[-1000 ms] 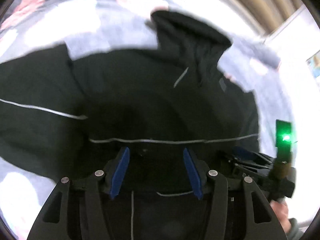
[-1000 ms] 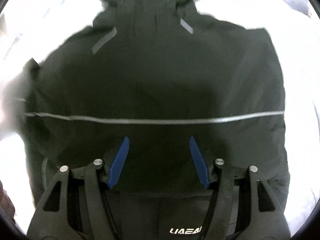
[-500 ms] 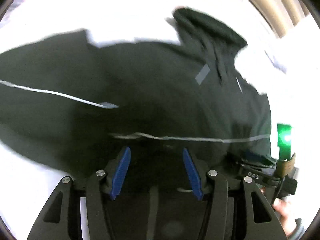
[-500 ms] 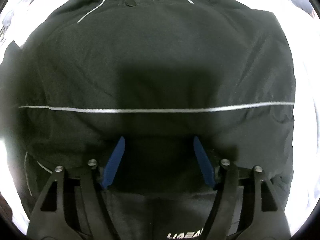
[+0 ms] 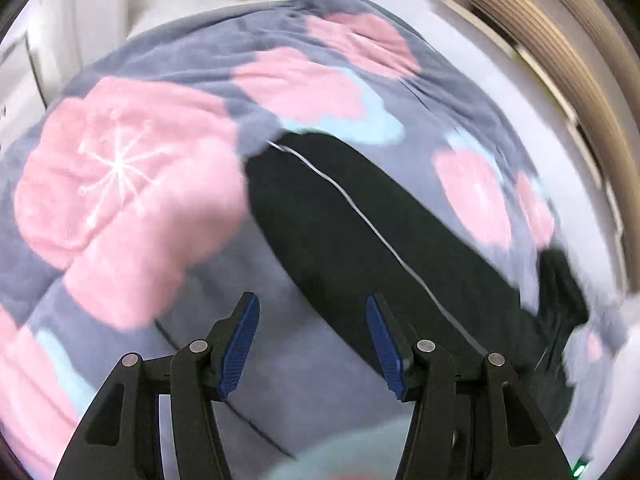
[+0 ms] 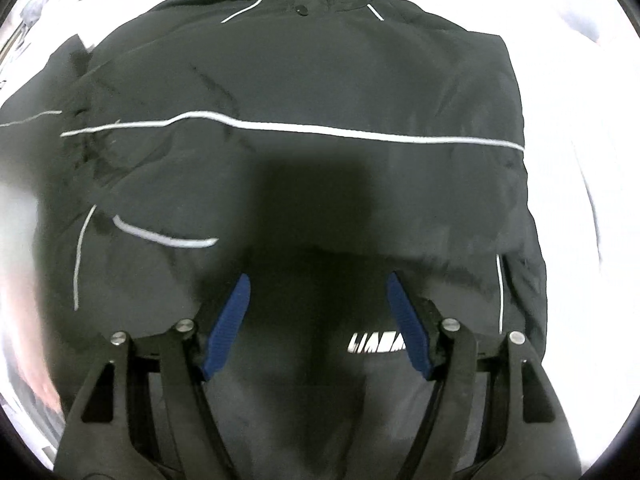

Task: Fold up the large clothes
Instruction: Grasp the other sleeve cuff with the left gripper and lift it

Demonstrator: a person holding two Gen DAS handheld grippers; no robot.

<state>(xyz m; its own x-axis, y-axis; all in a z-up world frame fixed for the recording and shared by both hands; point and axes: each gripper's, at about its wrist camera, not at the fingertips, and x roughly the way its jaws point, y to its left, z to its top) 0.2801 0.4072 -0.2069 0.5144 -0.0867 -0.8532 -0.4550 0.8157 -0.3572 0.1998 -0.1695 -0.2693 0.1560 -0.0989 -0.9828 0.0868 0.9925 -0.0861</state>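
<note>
Black jacket (image 6: 320, 92) spread flat, both fingers apart and empty; best pinched at sleeve (image 5: 360, 232) cuff, folded inward.

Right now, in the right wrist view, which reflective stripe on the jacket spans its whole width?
The long horizontal stripe across the chest of the black jacket; the other stripes are short.

Both wrist views look steeply down (close) on one shared black jacket (image 6: 320, 80).

black jacket (image 6: 320, 80) spread flat | right tongs (image 6: 318, 320) above it, empty, parted
</note>
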